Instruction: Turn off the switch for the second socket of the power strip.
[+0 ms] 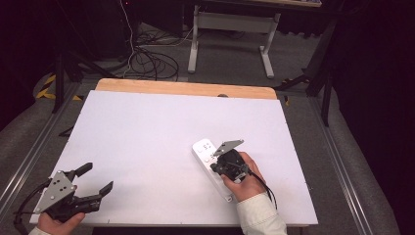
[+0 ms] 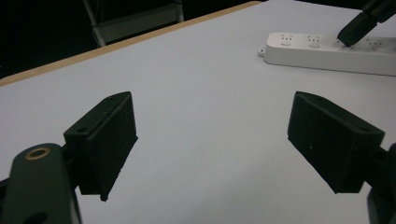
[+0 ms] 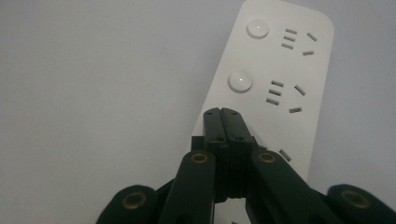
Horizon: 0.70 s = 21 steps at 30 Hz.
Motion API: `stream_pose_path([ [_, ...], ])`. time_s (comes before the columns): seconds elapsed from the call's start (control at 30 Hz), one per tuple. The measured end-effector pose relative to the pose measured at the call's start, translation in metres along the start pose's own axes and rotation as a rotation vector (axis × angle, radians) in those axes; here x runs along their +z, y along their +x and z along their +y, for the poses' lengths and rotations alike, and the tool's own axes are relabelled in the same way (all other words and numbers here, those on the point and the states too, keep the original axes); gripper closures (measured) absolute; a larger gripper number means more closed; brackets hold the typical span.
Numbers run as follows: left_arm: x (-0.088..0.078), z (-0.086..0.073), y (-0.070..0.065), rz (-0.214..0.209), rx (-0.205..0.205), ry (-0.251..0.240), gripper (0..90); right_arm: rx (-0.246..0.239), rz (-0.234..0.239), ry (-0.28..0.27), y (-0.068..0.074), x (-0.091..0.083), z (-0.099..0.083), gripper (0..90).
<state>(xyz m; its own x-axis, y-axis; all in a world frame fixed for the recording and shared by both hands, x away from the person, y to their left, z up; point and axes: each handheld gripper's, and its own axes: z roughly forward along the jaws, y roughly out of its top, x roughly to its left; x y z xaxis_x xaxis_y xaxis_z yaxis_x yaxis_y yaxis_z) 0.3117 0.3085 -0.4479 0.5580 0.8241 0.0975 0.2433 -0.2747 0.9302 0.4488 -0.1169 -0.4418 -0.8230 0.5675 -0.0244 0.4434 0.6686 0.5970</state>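
A white power strip point(image 1: 204, 148) lies on the white table top point(image 1: 147, 132), right of the middle, running toward the near edge. My right gripper point(image 1: 215, 166) is shut, its joined tips pointing down onto the strip's top face. In the right gripper view the closed gripper point(image 3: 222, 113) rests just below two round white buttons point(image 3: 240, 81) beside the socket slots of the strip point(image 3: 289, 60). My left gripper point(image 1: 96, 178) stands open at the near left corner, nothing between its jaws. The left gripper view has that gripper point(image 2: 219, 135) open over bare table, with the strip point(image 2: 322, 53) at far right.
A wooden strip point(image 1: 186, 88) edges the table's far side. Beyond it, on the floor, stand a grey desk frame point(image 1: 230, 29) and a tangle of cables point(image 1: 147, 61). Metal rails point(image 1: 337, 161) run along both sides of the table.
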Motion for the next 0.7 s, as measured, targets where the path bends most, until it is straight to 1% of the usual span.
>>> stream_pose_path([
  [0.13,0.0,0.0,-0.0001,0.0,-0.001,0.0,16.4,-0.001,-0.011,0.001,0.0008,0.0007,-0.0005,90.0],
  [0.23,0.0002,-0.0001,-0.0004,-0.002,-0.007,-0.001,16.4,0.0,-0.012,-0.001,0.0006,0.0008,-0.0009,90.0],
  [0.33,0.0001,0.0,0.0,-0.001,0.002,0.001,16.4,0.001,-0.009,0.0,0.0011,0.0016,-0.0016,90.0],
  [0.37,0.0002,-0.0001,-0.0004,-0.002,-0.005,0.001,16.4,0.001,-0.009,0.0,0.0011,0.0016,-0.0016,90.0],
  [0.5,0.0004,-0.0002,-0.0004,-0.002,-0.006,0.0,16.4,-0.004,-0.02,0.0,0.0028,0.0032,-0.0028,90.0],
  [0.63,0.0005,-0.0001,-0.0006,-0.002,-0.007,0.001,16.4,-0.003,-0.015,-0.004,0.003,0.0035,-0.0032,90.0],
  [0.7,0.0006,-0.0002,-0.0007,-0.001,-0.007,0.003,16.4,-0.003,-0.025,-0.005,0.0045,0.0035,-0.0034,90.0],
])
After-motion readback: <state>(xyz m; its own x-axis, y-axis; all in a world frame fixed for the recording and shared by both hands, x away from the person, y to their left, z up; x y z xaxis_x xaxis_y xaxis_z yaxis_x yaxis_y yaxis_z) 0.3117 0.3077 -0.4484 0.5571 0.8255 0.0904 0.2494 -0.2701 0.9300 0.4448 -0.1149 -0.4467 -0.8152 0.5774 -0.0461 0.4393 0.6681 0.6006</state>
